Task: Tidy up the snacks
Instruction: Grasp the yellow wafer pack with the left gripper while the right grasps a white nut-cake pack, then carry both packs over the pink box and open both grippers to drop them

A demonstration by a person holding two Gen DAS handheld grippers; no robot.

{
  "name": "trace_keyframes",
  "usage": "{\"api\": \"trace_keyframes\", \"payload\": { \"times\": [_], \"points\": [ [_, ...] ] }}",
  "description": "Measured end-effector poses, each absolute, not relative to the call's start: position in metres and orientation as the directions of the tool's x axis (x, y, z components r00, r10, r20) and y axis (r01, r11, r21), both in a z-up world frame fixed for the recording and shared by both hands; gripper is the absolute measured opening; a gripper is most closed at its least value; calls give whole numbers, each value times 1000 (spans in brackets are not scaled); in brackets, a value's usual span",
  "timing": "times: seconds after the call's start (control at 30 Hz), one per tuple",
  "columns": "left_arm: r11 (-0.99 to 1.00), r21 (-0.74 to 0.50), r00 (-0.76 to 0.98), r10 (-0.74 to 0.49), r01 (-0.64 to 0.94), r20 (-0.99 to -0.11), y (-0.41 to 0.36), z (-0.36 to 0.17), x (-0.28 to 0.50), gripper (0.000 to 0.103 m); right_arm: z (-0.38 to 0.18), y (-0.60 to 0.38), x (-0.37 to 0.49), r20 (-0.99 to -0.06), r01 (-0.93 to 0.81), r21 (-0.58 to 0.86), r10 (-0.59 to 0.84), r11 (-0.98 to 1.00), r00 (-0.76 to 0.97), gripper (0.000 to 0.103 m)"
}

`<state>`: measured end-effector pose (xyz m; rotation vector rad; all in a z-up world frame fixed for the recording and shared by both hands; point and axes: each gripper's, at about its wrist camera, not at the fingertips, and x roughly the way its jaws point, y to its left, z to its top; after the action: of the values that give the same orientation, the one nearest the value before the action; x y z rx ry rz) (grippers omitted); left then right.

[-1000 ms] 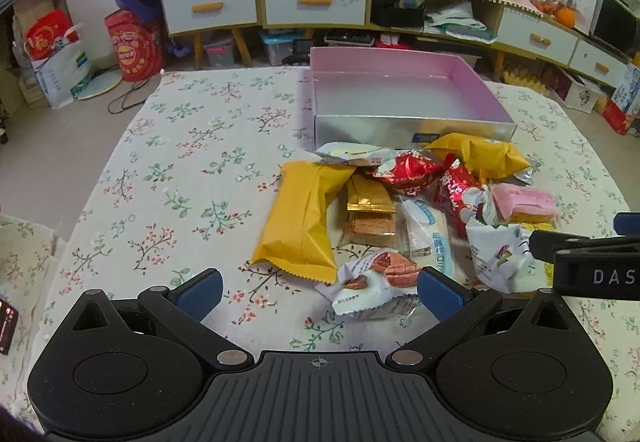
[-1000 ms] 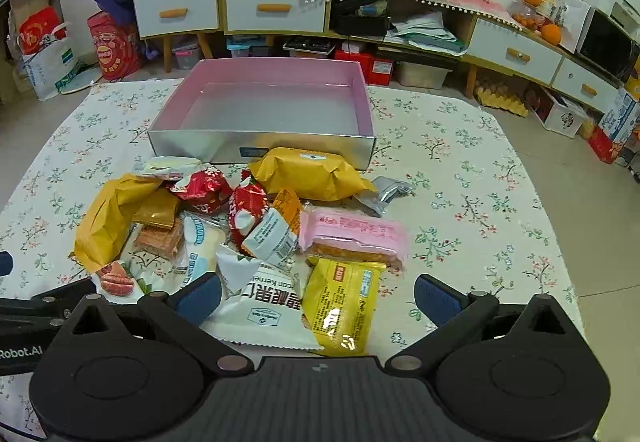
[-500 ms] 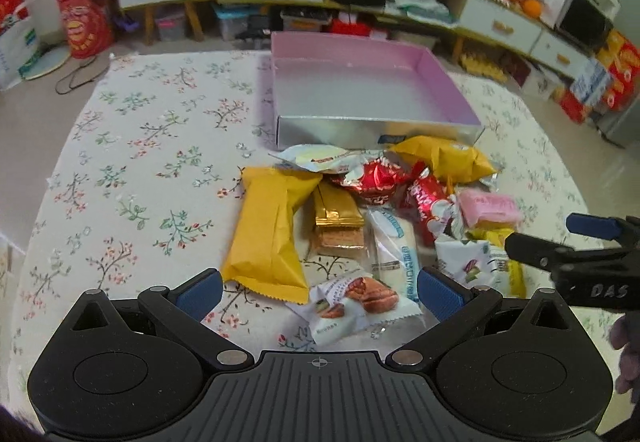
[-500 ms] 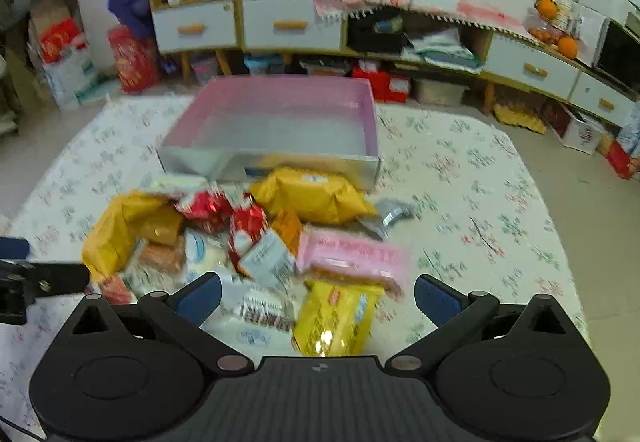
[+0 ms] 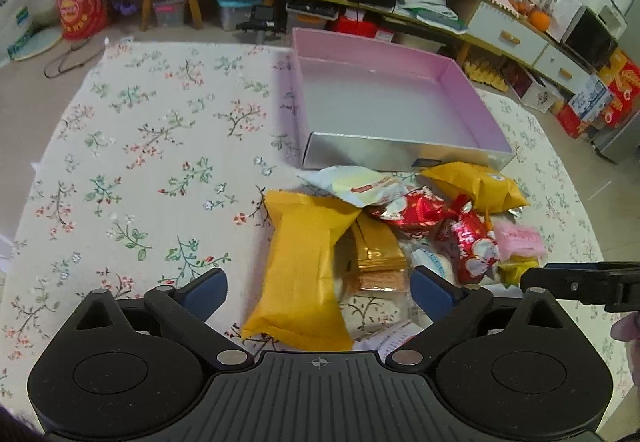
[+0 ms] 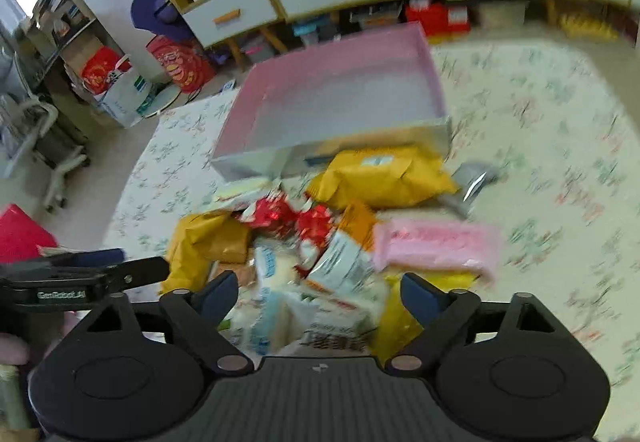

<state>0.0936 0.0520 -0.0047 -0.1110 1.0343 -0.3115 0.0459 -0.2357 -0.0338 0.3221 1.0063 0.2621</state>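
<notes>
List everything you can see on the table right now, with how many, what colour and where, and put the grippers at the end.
Box: one, pink inside, silver outside, nothing in it, far side of the table.
Long yellow packet: one, left edge of the snack pile, between the left gripper's fingers in view.
Puffy yellow packet: one, against the box's front wall.
Red wrapped snacks: two, middle of the pile.
Pink packet: one, right side of the pile.
White packet: one, pale, just in front of the box.
Gold wafer packet: one, beside the long yellow packet.
Silver packet: one, right of the puffy yellow packet.
Tablecloth: one, white floral.
Left gripper: open, over the pile's left.
Right gripper: open, over the pile's near side.
</notes>
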Motion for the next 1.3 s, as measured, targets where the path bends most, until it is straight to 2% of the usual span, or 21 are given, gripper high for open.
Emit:
{"api": "trace_keyframes", "payload": {
  "times": [0.13,0.37,0.53,0.67,0.87,1.1,1.3],
  "points": [
    [945,-263,431,-324,195,-842,57,-19,104,82,-38,-227,54,-795,-64,403,384,913,469,51],
    [938,-290,403,-344,190,-848,61,-31,109,62,-43,-217,54,-833,-93,342,347,935,431,44],
    [940,-279,402,-337,198,-851,59,-33,110,57,-53,-225,56,-864,-55,320,315,946,392,37],
    [943,-268,398,-327,199,-857,58,-37,110,49,-49,-230,49,-860,-53,319,313,946,404,37],
    [945,-266,407,-322,188,-855,60,-40,110,46,-57,-233,43,-872,-46,314,308,948,381,34],
    [948,-263,417,-315,181,-852,60,-39,108,39,-60,-229,40,-873,-64,330,330,942,360,11],
    [949,-259,425,-313,181,-850,63,-33,105,35,-55,-226,37,-863,-78,324,328,943,385,5]
  ]
}}
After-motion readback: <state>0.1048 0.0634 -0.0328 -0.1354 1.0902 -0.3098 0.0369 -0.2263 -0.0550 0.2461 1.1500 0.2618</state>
